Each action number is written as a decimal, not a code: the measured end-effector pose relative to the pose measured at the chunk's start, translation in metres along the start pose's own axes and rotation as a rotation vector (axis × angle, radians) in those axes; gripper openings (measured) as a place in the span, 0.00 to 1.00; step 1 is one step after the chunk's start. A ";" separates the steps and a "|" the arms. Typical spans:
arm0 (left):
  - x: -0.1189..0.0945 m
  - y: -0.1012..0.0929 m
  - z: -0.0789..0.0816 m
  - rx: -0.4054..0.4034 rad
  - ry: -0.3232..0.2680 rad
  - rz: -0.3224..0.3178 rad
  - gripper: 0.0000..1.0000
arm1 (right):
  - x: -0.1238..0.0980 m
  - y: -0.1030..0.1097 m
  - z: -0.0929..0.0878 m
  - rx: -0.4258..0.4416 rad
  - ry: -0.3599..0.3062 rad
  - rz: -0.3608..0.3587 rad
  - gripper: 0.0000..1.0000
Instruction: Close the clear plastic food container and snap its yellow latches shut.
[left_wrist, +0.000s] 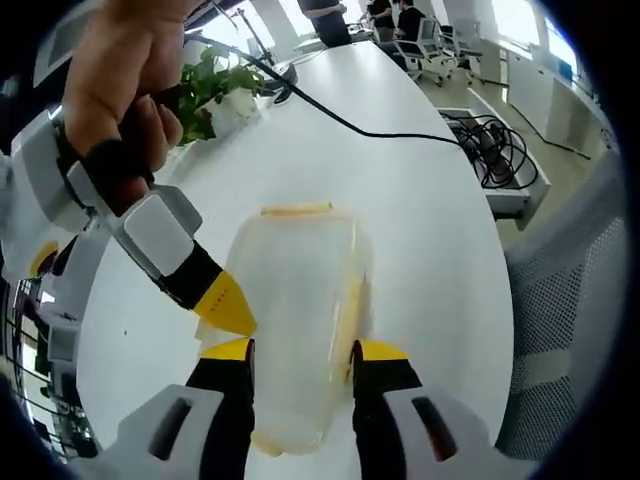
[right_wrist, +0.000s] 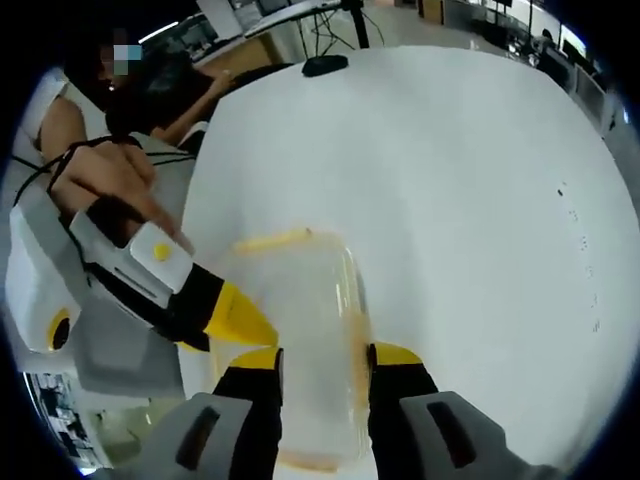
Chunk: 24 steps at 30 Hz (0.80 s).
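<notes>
The clear plastic container (left_wrist: 300, 300) lies on the white table (left_wrist: 430, 230), its lid on top. Yellow latches show at its far end (left_wrist: 296, 210) and along its right side (left_wrist: 355, 300). My left gripper (left_wrist: 302, 350) looks down on it, open, one yellow-tipped jaw on each side of its near part. My right gripper (left_wrist: 225, 305), held by a hand (left_wrist: 125, 70), comes in from the left with a tip against the container's left edge. In the right gripper view the container (right_wrist: 310, 330) sits between the open right gripper's (right_wrist: 325, 358) jaws. The left gripper (right_wrist: 240, 320) touches its left edge.
A potted plant (left_wrist: 215, 90) stands at the table's far left, and a black cable (left_wrist: 400, 130) runs across to a coil (left_wrist: 497, 150) at the right edge. A mesh chair (left_wrist: 570, 330) stands at the right. A seated person (right_wrist: 150, 100) and a black object (right_wrist: 325, 65) are at the far side.
</notes>
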<state>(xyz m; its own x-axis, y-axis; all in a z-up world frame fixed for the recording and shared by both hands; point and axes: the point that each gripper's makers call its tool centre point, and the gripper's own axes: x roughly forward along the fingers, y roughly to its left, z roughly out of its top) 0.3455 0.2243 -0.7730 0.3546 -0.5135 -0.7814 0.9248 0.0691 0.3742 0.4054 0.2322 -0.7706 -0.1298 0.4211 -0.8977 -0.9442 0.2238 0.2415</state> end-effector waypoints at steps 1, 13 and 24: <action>0.000 0.000 0.000 0.000 -0.001 -0.001 0.37 | 0.000 0.000 0.000 0.003 -0.013 -0.005 0.32; -0.001 0.002 0.001 0.020 -0.031 0.006 0.39 | -0.009 -0.004 -0.004 0.093 -0.244 -0.160 0.33; -0.002 -0.004 0.002 0.034 -0.053 -0.044 0.49 | -0.019 0.005 -0.011 0.113 -0.350 -0.256 0.36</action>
<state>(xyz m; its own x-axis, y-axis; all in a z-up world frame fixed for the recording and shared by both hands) 0.3408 0.2239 -0.7720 0.3051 -0.5602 -0.7701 0.9338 0.0172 0.3574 0.4000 0.2154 -0.7560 0.2324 0.6075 -0.7596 -0.8912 0.4458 0.0839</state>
